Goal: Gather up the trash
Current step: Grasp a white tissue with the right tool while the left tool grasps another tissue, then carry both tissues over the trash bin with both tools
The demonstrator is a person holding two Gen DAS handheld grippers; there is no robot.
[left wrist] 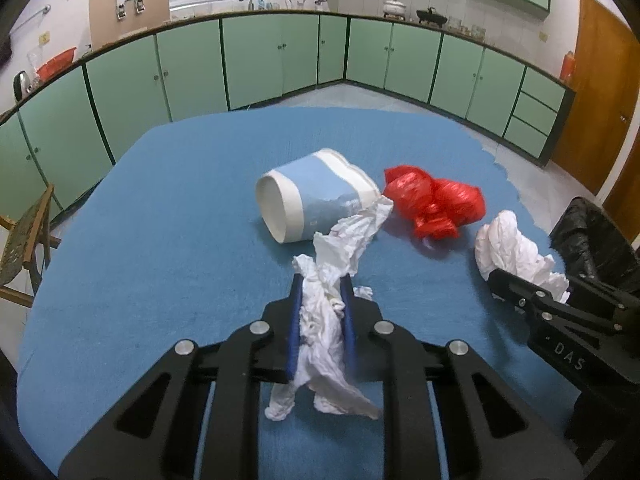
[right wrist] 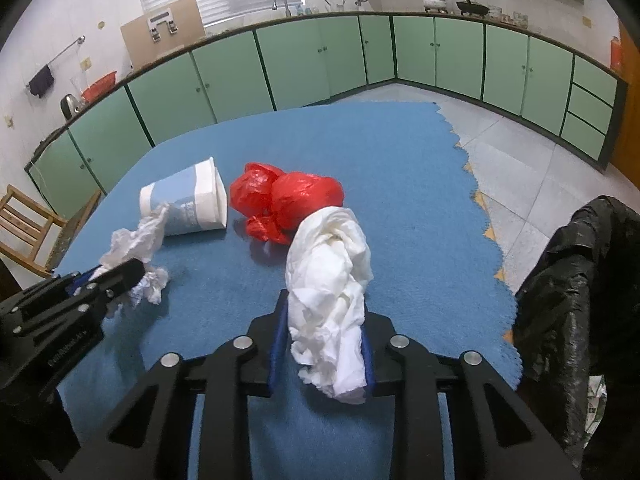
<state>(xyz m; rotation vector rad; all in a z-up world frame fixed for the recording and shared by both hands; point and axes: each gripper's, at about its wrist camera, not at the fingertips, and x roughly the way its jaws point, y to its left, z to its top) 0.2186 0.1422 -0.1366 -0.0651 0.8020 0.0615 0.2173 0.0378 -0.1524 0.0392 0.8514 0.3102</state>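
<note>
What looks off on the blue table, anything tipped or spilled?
The paper cup lies on its side on the blue table cover, its open end pointing away from the red plastic bag; no spill shows. The cover's right edge looks ragged. Each hand-held gripper is shut on a crumpled tissue.

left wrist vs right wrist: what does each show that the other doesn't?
Only left wrist: the round base of the tipped blue-and-white paper cup.

Only right wrist: a dark cloth hanging on the wall rail.

Both: left gripper shut on a crumpled white tissue, right gripper shut on a white tissue wad, crumpled red plastic bag, black bin liner, blue tablecloth.
</note>
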